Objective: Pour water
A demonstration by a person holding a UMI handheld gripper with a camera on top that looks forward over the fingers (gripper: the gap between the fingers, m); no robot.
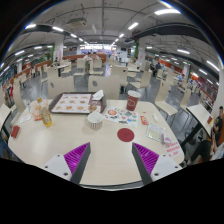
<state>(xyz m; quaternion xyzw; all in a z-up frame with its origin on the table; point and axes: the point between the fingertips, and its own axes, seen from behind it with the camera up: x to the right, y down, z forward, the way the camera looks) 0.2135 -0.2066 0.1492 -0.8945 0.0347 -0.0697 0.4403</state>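
My gripper hangs above the near part of a round white table. Its two fingers with magenta pads stand wide apart, and only bare tabletop shows between them. Beyond the fingers lies a dark red coaster. Further off stand a red cup and a white ribbed cup. At the far left of the table a bottle of yellowish liquid stands upright. None of these touches the fingers.
A board with pink and white squares lies at the back of the table, with a white box beside it. Small packets and cards are scattered to the right. Other tables and chairs fill the hall behind.
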